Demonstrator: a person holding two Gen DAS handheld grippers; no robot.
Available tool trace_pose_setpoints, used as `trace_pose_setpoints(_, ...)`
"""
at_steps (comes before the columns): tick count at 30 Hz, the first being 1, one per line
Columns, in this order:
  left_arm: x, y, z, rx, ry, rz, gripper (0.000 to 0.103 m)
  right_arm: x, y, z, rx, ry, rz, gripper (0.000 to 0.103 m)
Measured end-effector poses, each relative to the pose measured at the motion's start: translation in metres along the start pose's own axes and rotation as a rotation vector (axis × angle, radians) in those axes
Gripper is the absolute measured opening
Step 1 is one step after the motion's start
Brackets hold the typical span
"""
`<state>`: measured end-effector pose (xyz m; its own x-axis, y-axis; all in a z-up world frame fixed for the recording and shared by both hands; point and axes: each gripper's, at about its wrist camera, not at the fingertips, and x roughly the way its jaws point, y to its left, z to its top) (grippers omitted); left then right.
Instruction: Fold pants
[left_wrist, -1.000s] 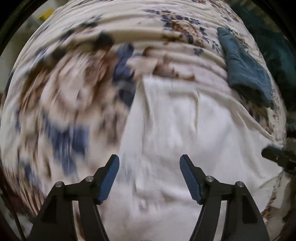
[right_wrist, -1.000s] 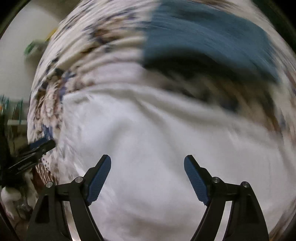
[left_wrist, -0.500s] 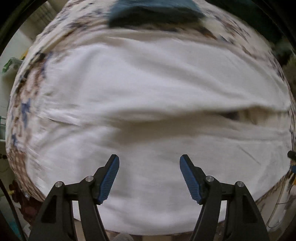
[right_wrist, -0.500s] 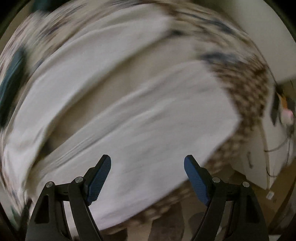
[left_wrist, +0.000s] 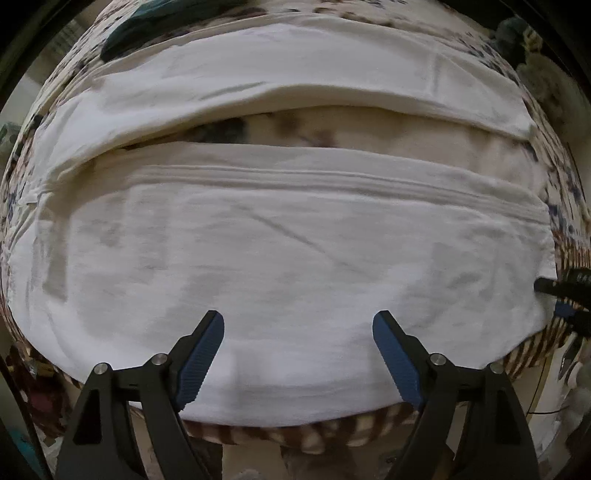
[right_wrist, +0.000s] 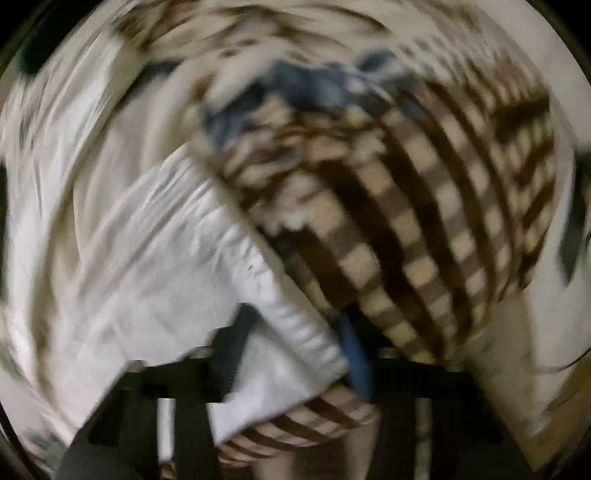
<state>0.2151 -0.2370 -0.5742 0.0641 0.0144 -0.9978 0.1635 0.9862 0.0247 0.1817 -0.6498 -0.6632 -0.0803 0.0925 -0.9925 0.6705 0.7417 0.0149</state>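
My left gripper (left_wrist: 297, 339) hovers over the white pants (left_wrist: 280, 266), jaws spreading, empty; my right gripper (right_wrist: 295, 350) is closing on their hem corner atop the patterned blanket (right_wrist: 424, 229).

Floral/checked bedspread (left_wrist: 569, 206); teal cloth (left_wrist: 147, 22) top left.

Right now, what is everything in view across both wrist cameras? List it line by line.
pants: one, white, spread flat across the bed, two legs with a gap between them
bedspread: one, cream with brown and blue floral print and a brown checked border, under the pants
dark teal cloth: one, far edge of the bed, partly cut off
left tool: one, black with blue pads, jaws opening above the near leg, nothing between them
right tool: one, black with blue pads, jaws closing on the pants' hem corner at the bed's edge
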Motion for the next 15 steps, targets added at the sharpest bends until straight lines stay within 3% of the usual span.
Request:
trace_pose_setpoints(2,-0.004,-0.005,-0.001,0.010,-0.008,0.004,0.082,-0.015,0.010,-0.009,-0.073,-0.025,0.002,0.013)
trace_pose_setpoints(5,-0.013,-0.009,-0.002,0.012,-0.025,0.010,0.082,-0.065,0.008,-0.022,-0.143,-0.151,-0.001,0.011)
trace_pose_setpoints(7,-0.018,-0.012,-0.003,0.001,-0.034,0.016,0.082,-0.085,-0.009,-0.015,-0.099,-0.177,0.022,0.011)
trace_pose_setpoints(9,-0.018,-0.005,-0.002,-0.016,-0.028,0.016,0.082,-0.075,-0.028,-0.013,-0.054,-0.138,0.006,0.011)
trace_pose_setpoints(13,-0.019,0.014,0.001,-0.049,-0.010,0.010,0.082,-0.013,0.003,-0.003,-0.082,0.058,-0.024,0.015)
trace_pose_setpoints(15,-0.024,0.024,0.005,-0.055,-0.025,0.017,0.082,-0.012,0.009,0.000,-0.069,0.096,-0.036,0.022)
